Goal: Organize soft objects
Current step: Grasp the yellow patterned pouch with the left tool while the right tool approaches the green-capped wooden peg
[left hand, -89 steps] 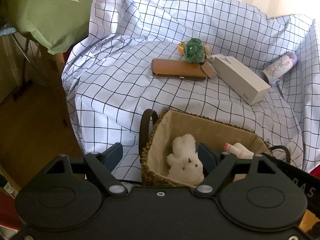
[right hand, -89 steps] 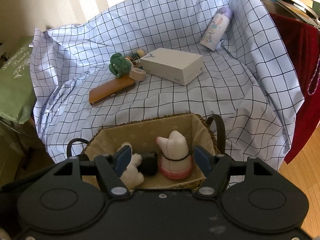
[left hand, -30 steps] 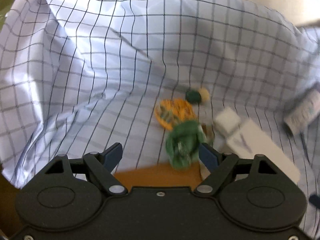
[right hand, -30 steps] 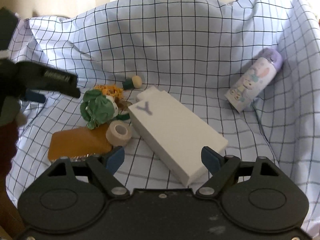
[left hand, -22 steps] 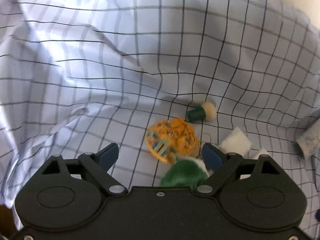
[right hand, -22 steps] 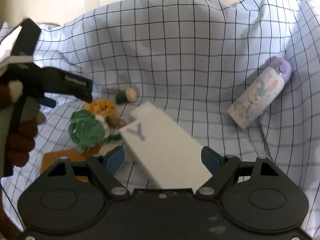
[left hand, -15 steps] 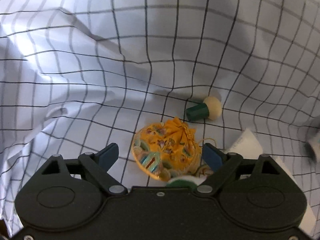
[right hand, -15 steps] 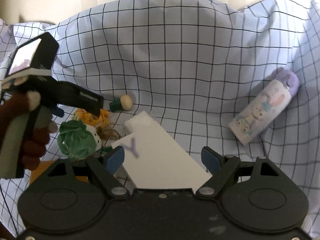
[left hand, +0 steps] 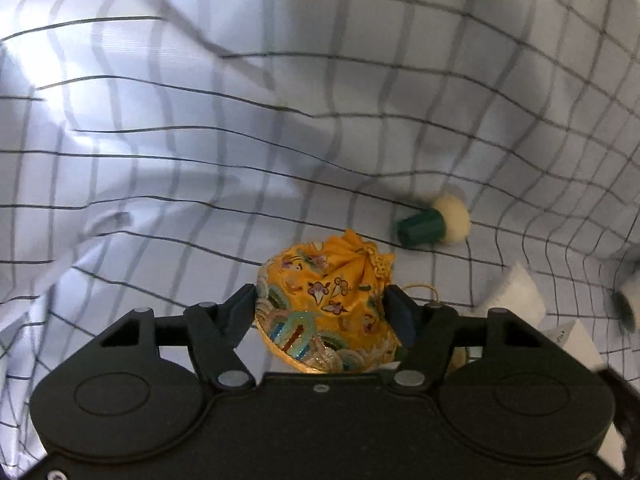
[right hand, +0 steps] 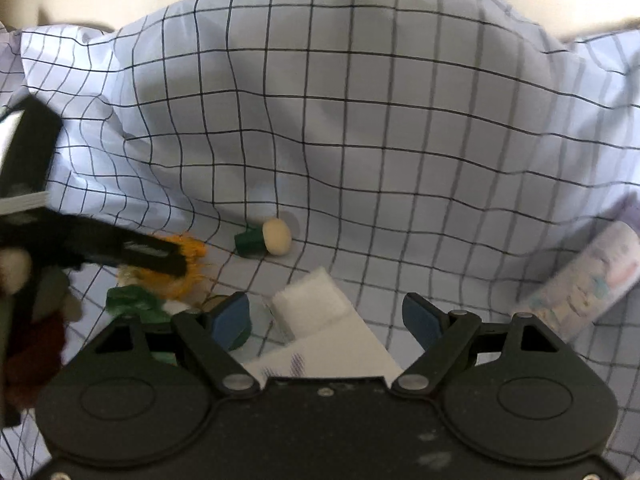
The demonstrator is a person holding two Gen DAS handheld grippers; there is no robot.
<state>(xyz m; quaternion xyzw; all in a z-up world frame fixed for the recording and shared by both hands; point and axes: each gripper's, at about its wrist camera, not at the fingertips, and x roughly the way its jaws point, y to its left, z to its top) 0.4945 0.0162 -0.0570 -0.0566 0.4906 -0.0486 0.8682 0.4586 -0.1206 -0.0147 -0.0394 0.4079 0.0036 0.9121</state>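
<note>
Yellow pouch [left hand: 324, 308] pinched between left tongs [left hand: 320, 312], right tongs [right hand: 326, 316] spread wide, holding nothing

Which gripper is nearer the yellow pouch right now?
Left. The left gripper has its fingers on both sides of the yellow pouch, touching or nearly so. The right gripper hangs open over the white box, off to the pouch's right.
</note>
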